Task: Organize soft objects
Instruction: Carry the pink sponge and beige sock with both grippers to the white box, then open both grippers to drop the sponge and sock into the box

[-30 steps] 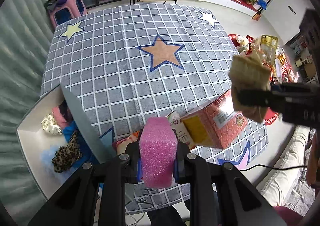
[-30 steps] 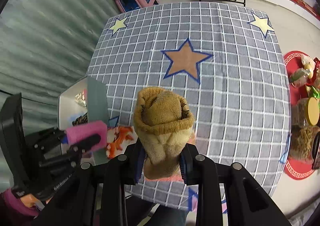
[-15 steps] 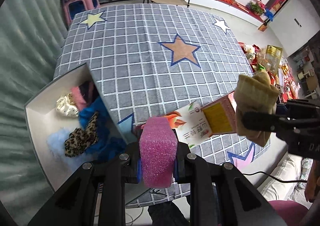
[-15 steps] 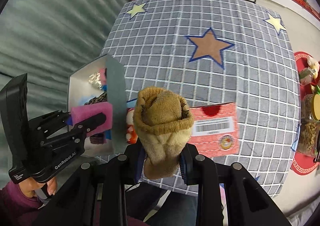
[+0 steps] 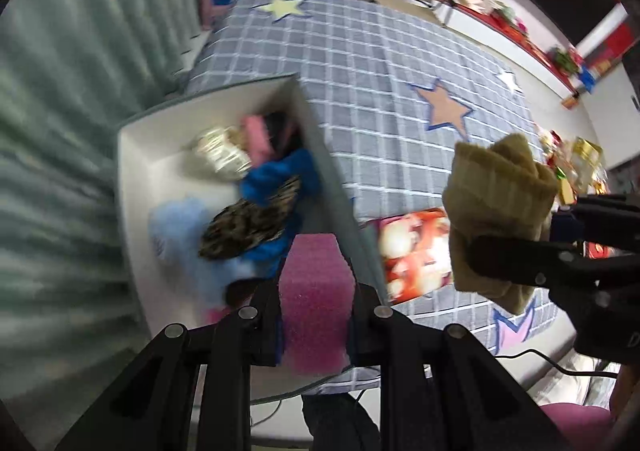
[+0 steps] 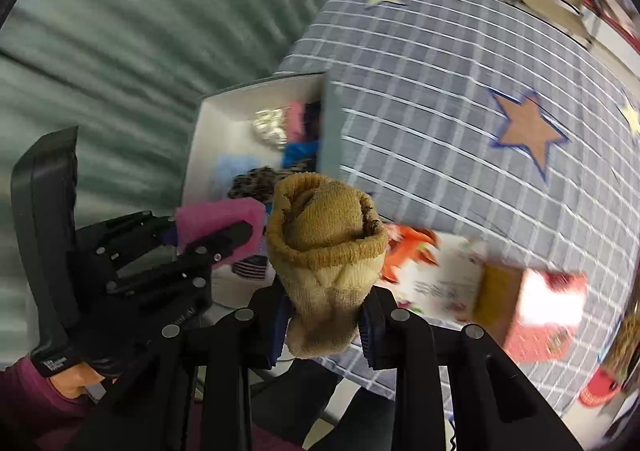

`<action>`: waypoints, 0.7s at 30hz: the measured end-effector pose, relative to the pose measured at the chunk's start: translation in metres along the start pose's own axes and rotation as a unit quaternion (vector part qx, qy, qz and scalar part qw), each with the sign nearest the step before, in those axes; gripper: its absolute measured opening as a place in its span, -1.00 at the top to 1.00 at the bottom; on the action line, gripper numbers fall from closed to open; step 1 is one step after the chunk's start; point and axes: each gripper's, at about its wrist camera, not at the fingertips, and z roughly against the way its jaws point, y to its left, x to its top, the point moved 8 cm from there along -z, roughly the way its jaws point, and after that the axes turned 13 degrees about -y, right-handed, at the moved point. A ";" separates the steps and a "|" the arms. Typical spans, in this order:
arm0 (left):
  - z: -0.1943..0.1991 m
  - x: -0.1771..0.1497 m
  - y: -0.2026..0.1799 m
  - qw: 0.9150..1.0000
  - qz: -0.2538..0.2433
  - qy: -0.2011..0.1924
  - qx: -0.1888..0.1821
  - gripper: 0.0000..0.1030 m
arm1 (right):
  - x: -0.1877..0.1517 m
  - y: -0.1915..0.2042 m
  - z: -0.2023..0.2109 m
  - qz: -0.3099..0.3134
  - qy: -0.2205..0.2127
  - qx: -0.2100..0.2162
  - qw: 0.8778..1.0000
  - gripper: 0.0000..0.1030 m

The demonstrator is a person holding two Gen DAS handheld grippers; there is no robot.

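Both wrist views look steeply down, sharing the white box (image 5: 136, 187) and table (image 6: 440, 63).

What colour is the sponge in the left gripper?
Pink sponge, clearest in the left wrist view.

We see a box (image 5: 136, 187) of soft things left of the tabletop (image 5: 380, 91); a carton (image 5: 416, 255) lies on the tabletop.
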 end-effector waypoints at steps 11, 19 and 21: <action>0.002 -0.020 0.039 0.998 0.029 0.007 0.047 0.14 | 0.017 0.054 -0.049 0.056 0.037 0.019 0.998 0.32; -0.005 -0.020 0.058 0.991 0.046 0.011 0.122 -0.52 | 0.023 0.058 -0.056 0.057 0.040 0.013 0.997 -0.74; -0.010 -0.021 0.059 0.993 0.067 0.015 0.096 -0.52 | 0.022 0.058 -0.056 0.059 0.042 0.005 0.997 -0.74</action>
